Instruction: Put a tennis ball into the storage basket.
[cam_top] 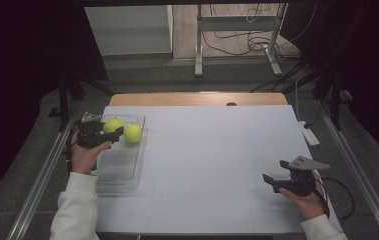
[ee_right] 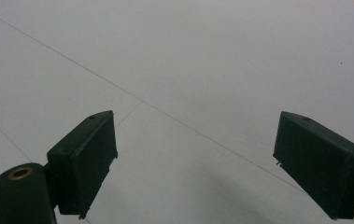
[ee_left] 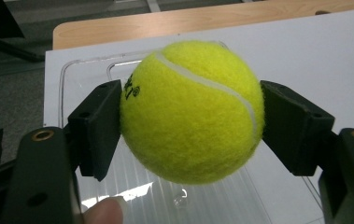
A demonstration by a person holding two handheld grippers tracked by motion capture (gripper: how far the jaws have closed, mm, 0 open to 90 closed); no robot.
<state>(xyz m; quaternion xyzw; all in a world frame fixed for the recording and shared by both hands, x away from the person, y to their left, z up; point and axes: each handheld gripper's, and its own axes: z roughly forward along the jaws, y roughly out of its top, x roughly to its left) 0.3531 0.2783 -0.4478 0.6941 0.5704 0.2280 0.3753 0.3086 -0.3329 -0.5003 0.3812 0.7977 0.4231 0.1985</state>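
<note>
Two tennis balls, yellow-green: one (cam_top: 112, 125) at left of the high view with white seam and black print, second (cam_top: 133, 133) just right of it. Tray (cam_top: 119, 172) clear, ribbed. Table (cam_top: 217, 150) white with faint grid lines, tan far edge. Grippers black: left gripper (cam_top: 117, 132), right gripper (cam_top: 273, 175). Sleeves (cam_top: 77, 210) white.

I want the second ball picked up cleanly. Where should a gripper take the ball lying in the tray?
Probably across the middle of the loose ball, from above: it is round and the clear tray has a raised rim. The left gripper holds its ball that way.
</note>
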